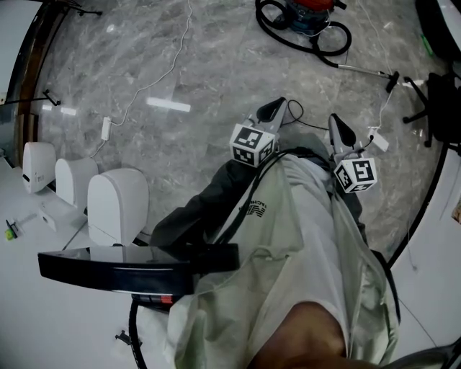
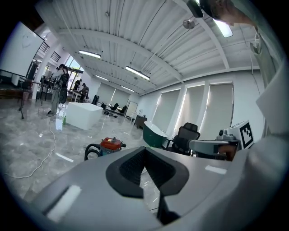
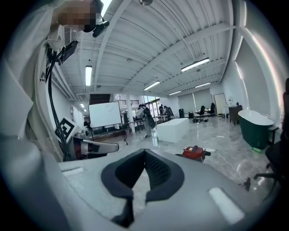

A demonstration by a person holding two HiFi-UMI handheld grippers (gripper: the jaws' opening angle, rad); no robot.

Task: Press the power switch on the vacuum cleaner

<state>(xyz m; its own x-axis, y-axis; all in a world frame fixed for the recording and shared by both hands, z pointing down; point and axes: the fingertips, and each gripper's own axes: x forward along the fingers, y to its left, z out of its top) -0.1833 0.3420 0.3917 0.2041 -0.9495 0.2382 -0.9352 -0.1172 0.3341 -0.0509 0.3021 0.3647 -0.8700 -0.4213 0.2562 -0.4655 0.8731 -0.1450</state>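
Observation:
The vacuum cleaner (image 1: pixel 308 14), red on top with a blue body, stands on the marble floor at the far top of the head view, well away from both grippers. It shows small in the left gripper view (image 2: pixel 110 145) and in the right gripper view (image 3: pixel 195 152). My left gripper (image 1: pixel 272 109) and right gripper (image 1: pixel 338 130) are held close to my body, side by side, pointing out over the floor. Both are shut with nothing between the jaws, as the left gripper view (image 2: pixel 144 151) and the right gripper view (image 3: pixel 144 153) show.
A black hose (image 1: pixel 317 45) coils beside the vacuum and a wand (image 1: pixel 364 70) lies to its right. A black office chair (image 1: pixel 441 108) stands at right. A white cable (image 1: pixel 144 86) crosses the floor. White rounded chairs (image 1: pixel 119 202) and a dark panel (image 1: pixel 137 263) sit at left.

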